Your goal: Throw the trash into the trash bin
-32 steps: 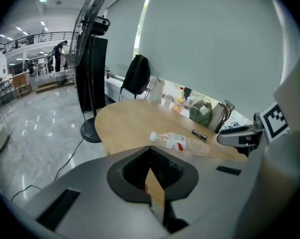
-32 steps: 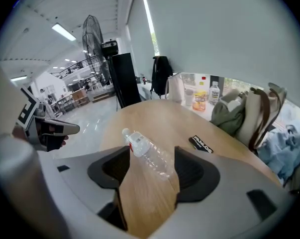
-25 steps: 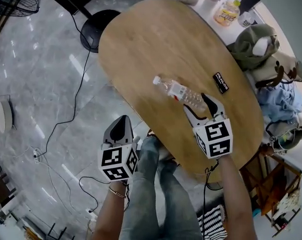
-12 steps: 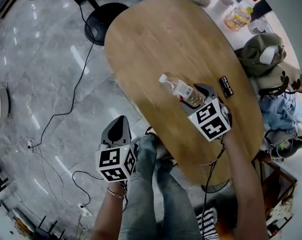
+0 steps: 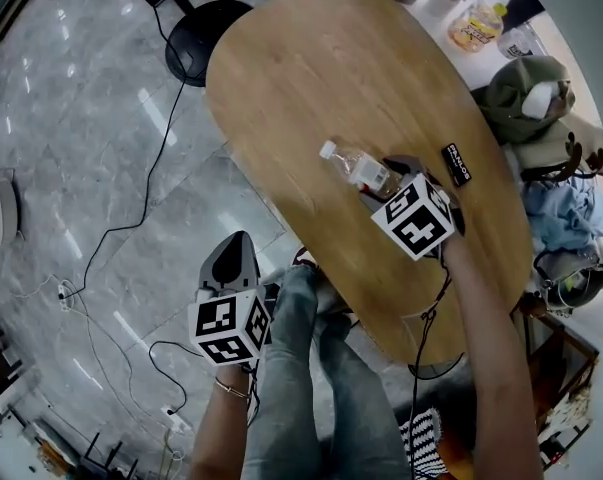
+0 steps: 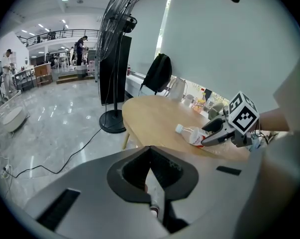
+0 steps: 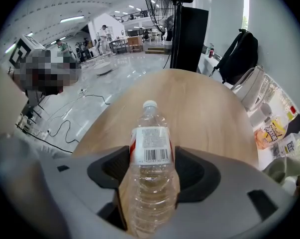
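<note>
A clear plastic bottle [image 5: 359, 170] with a white cap and a red and white label lies on its side on the oval wooden table [image 5: 311, 78]. My right gripper [image 5: 383, 181] points steeply down over its lower half. In the right gripper view the bottle [image 7: 150, 148] lies between the two wide-spread jaws of that gripper [image 7: 150, 169], which is open. My left gripper [image 5: 233, 252] hangs off the table's near edge above the floor, shut and empty. In the left gripper view its jaws meet [image 6: 150, 185], and the bottle [image 6: 191, 133] and right gripper [image 6: 215, 134] show beyond.
A small black box [image 5: 457, 164] lies on the table just right of the bottle. A juice bottle [image 5: 474, 26] and cups stand at the far end. Bags and clothes [image 5: 541, 98] pile up at the right. A fan base [image 5: 196, 43] and cables [image 5: 121, 238] are on the floor.
My right gripper has moved forward and down onto the bottle and rolled, so its jaws now straddle the bottle's body. The left gripper has hardly moved.
</note>
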Demonstrator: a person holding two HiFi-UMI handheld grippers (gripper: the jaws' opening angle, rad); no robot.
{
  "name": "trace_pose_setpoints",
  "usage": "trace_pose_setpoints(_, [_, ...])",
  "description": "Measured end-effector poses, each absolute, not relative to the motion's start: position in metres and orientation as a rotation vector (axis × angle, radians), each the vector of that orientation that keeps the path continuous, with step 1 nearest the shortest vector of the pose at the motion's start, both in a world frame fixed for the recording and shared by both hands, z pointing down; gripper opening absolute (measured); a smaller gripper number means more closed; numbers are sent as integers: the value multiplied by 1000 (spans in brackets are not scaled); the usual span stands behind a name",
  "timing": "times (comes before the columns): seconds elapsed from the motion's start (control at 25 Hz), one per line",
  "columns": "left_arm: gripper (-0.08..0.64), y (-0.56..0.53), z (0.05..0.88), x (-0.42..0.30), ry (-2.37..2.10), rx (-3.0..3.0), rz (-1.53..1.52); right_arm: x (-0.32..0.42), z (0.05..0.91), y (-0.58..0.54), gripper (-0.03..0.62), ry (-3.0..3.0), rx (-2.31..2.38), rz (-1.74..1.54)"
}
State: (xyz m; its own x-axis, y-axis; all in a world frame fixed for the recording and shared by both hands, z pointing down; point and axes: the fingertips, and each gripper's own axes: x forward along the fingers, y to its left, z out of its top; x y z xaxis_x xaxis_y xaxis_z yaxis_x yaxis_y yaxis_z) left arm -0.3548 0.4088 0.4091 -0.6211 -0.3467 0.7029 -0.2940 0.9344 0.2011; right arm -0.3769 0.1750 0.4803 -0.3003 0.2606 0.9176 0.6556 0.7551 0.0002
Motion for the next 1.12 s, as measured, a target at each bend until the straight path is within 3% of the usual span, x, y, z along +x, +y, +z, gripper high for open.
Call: trace_pose_setpoints(1.12, [12,329,396,-369,-2211,744,49,-340,443,119,261,-2007,-483,-285])
